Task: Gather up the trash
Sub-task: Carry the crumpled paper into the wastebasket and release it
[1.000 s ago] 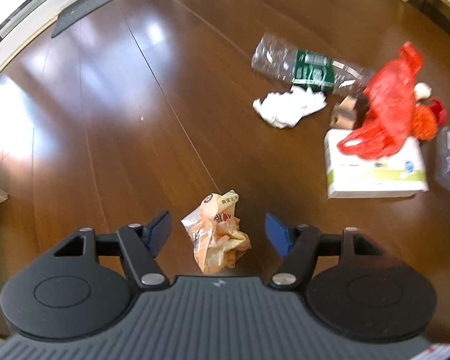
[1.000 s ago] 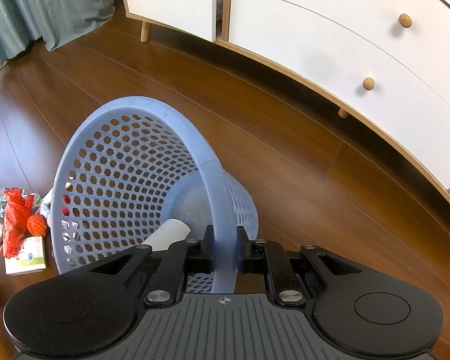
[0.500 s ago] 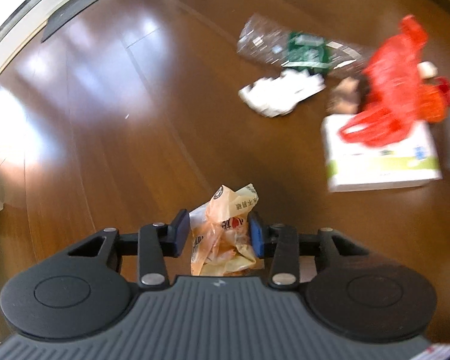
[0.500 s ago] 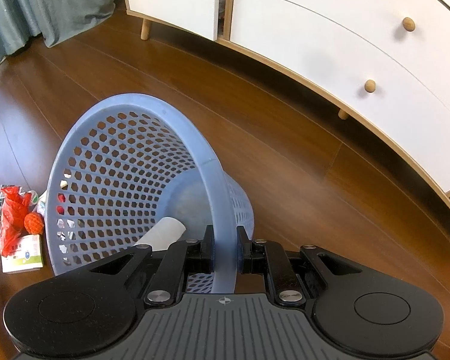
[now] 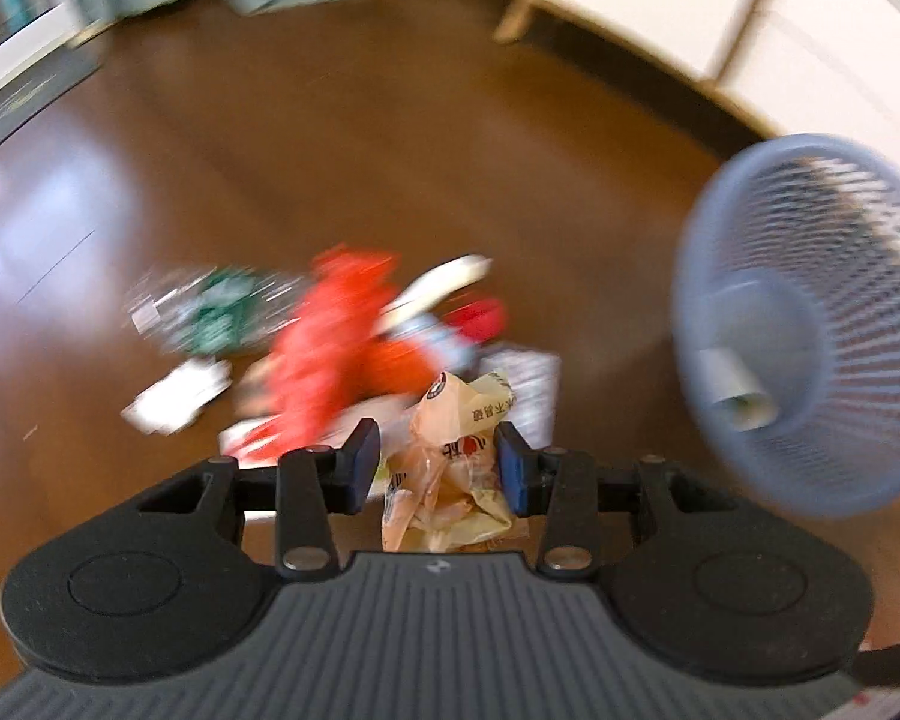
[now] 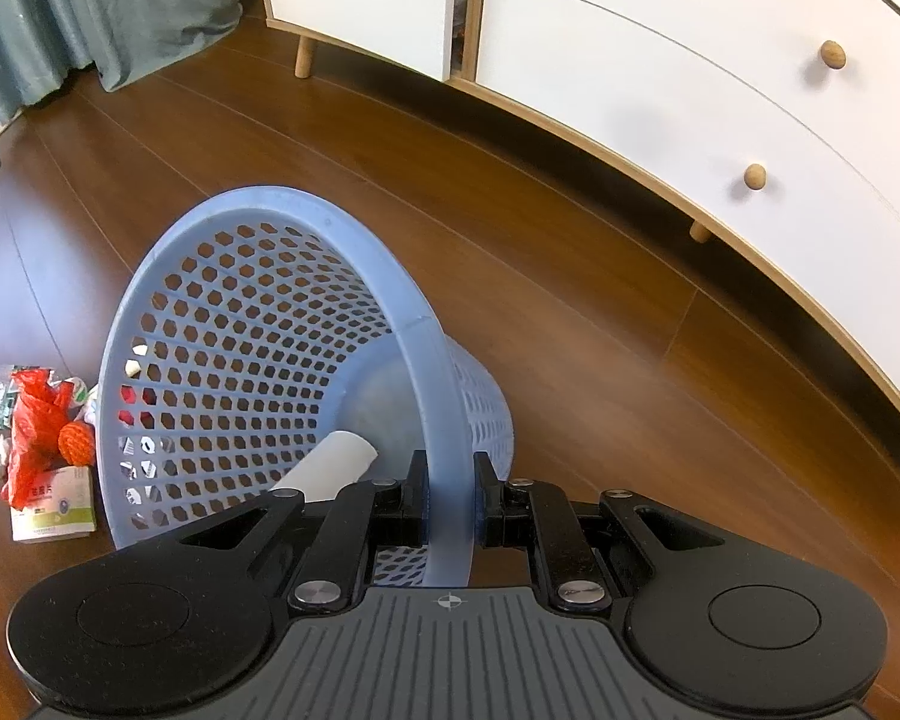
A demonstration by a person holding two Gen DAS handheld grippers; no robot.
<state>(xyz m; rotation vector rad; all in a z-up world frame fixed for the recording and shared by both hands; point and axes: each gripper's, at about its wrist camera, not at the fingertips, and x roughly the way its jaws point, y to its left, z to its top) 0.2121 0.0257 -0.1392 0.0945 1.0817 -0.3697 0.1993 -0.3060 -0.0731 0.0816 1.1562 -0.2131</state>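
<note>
Brown wood floor [image 6: 570, 312] (glossy), white dresser [image 6: 660, 72] alongside.

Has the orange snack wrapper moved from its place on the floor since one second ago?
Yes. The left gripper has lifted the orange snack wrapper off the floor, toward the blue basket.

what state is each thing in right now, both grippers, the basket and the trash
left gripper: shut on crumpled orange snack wrapper
right gripper: shut on the rim of blue perforated plastic basket
blue perforated plastic basket: tipped, mouth toward the trash
white paper roll: lying inside basket
red plastic bag: crumpled on the floor
</note>
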